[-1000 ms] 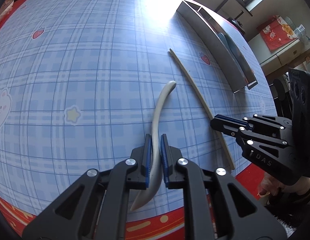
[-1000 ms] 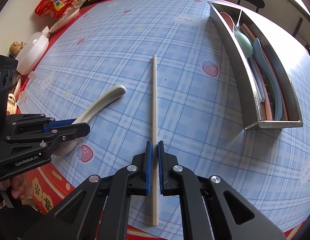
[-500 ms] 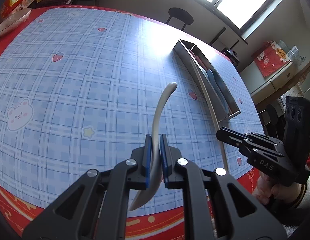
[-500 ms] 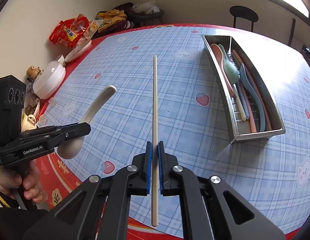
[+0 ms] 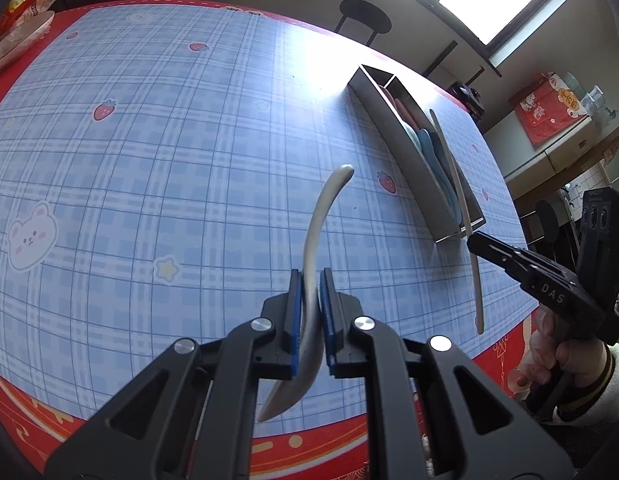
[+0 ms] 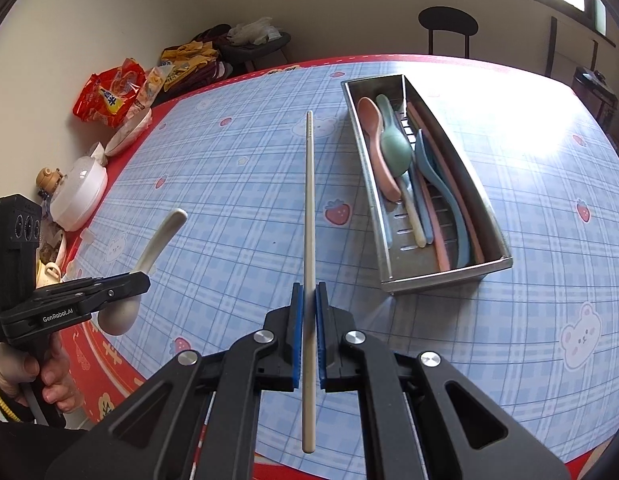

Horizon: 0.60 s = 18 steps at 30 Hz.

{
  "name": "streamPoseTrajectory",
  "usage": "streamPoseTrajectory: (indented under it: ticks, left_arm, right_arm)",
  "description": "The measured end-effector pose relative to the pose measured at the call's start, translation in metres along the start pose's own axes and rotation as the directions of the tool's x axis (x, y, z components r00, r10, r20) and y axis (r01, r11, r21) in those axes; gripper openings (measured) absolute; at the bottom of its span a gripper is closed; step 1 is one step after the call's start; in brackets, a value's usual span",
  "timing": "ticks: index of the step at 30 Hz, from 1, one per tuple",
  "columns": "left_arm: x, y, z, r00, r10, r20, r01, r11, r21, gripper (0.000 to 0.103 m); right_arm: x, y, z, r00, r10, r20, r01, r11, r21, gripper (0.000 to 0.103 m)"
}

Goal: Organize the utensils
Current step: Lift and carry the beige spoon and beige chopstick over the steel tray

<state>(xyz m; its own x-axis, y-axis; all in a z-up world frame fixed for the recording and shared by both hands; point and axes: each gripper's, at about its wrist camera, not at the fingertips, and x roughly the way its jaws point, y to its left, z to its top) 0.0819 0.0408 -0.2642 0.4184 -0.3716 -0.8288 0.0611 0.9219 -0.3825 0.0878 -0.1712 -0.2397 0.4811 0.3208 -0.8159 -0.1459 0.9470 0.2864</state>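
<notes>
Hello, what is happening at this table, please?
A person is tidying utensils with a hand-held gripper in each hand. The left gripper is shut on a pale spoon, and the right gripper is shut on a long pale chopstick. Both are held in the air above the blue checked tablecloth. To the right stands a metal tray that already contains several coloured spoons and chopsticks. Neither held piece is in the tray yet.
</notes>
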Motion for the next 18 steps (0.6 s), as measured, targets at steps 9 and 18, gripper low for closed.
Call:
streamPoseTrajectory:
  ticks: [9,18]
  left_arm:
    - [0.034,-0.039,0.047,0.996,-0.075,-0.054,0.074,0.997,-0.018,0.013]
    - [0.078,-0.086,0.111,0.983,-0.172,-0.057,0.165,0.979,-0.119,0.013]
  right_arm:
    - [0.001,-0.046,0.046,0.997,-0.073,-0.004,0.073,0.997,-0.032,0.006]
    - [0.016,-0.076,0.084,0.995,-0.093,-0.039,0.091,0.995,-0.05,0.006]
